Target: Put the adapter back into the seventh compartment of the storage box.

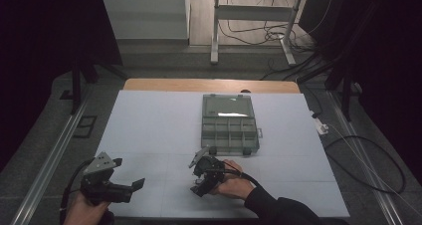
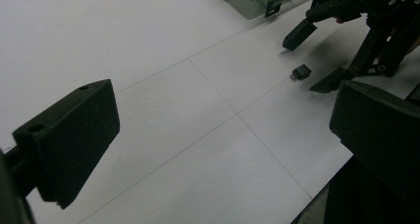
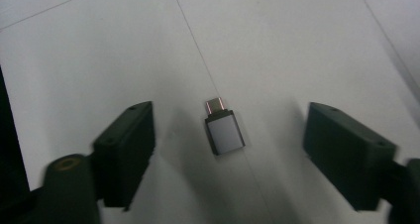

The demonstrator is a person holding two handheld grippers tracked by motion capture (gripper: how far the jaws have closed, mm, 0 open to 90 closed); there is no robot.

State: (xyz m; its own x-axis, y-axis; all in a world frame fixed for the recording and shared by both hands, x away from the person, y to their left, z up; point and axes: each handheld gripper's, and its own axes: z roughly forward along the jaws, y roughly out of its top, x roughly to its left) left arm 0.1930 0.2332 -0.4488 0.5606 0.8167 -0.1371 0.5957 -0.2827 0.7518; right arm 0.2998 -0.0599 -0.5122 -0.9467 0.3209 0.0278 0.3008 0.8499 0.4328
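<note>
Between your right hand-held gripper's (image 3: pixel 225 159) wide jaws, the adapter (image 3: pixel 225 133) is lying plug-forward; left hand-held gripper (image 1: pixel 130 186), also wide, is sitting farther off.

No legible text, label, brand, number or sign on anything in view.
</note>
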